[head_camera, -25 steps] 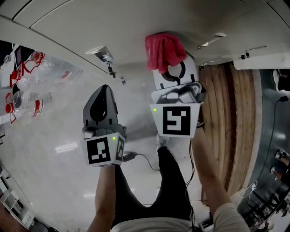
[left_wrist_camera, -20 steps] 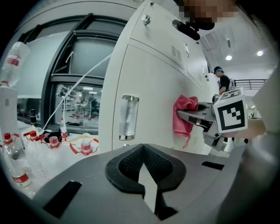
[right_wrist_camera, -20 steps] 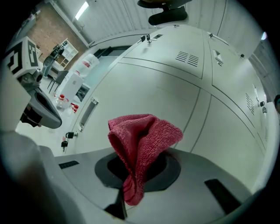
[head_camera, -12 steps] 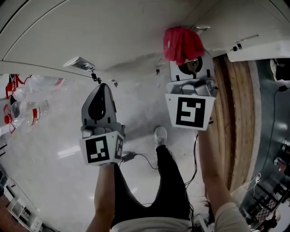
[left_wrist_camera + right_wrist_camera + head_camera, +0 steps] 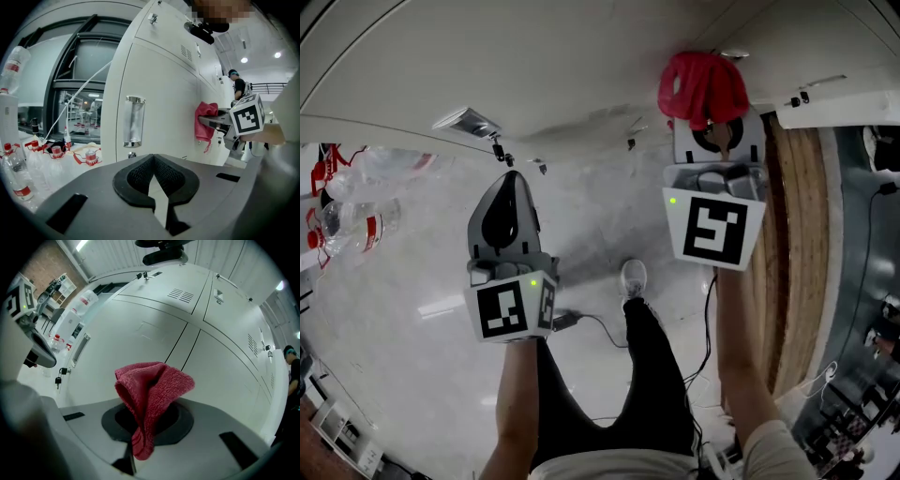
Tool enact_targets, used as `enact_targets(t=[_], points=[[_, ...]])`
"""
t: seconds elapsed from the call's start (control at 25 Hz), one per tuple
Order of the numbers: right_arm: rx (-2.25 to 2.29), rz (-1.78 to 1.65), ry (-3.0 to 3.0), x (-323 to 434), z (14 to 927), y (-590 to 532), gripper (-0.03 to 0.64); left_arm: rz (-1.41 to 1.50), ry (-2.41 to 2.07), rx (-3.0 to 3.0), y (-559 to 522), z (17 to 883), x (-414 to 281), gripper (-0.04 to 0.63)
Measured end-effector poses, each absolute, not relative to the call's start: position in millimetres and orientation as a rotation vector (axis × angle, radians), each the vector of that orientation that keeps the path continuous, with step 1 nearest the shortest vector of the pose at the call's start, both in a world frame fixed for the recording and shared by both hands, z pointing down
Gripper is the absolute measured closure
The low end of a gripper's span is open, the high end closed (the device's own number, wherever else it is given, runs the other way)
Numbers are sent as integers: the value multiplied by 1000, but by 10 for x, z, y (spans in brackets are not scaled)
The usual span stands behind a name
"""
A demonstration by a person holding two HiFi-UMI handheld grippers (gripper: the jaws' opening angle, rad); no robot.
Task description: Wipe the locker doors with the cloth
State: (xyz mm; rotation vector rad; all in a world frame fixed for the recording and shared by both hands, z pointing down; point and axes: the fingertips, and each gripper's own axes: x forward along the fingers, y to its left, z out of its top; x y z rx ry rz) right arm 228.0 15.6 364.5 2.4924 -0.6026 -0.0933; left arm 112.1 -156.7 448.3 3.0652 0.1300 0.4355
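Observation:
A red cloth (image 5: 703,89) is bunched in my right gripper (image 5: 707,120), which is shut on it. In the right gripper view the cloth (image 5: 151,394) sticks up from the jaws in front of the white locker doors (image 5: 154,329). From the left gripper view the cloth (image 5: 206,123) looks pressed against a locker door (image 5: 161,89). My left gripper (image 5: 508,187) is held lower and to the left, apart from the lockers, its jaws shut on nothing. A chrome handle (image 5: 133,121) is set in the door ahead of it.
Plastic bottles with red caps (image 5: 337,220) stand at the left, also in the left gripper view (image 5: 16,168). Keys (image 5: 59,376) hang from a lock. A wooden panel (image 5: 789,272) runs along the right. A cable (image 5: 592,325) and the person's leg (image 5: 652,375) are below.
My right gripper has carried the cloth to the right along the locker front. The left gripper has stayed in about the same place.

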Motion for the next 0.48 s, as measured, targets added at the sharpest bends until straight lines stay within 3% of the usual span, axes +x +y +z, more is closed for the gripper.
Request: enact_targets(t=[0.48], points=[[2484, -50, -988, 1552, 4343, -1067, 586, 421, 36, 3081, -2053, 4762, 832, 578]])
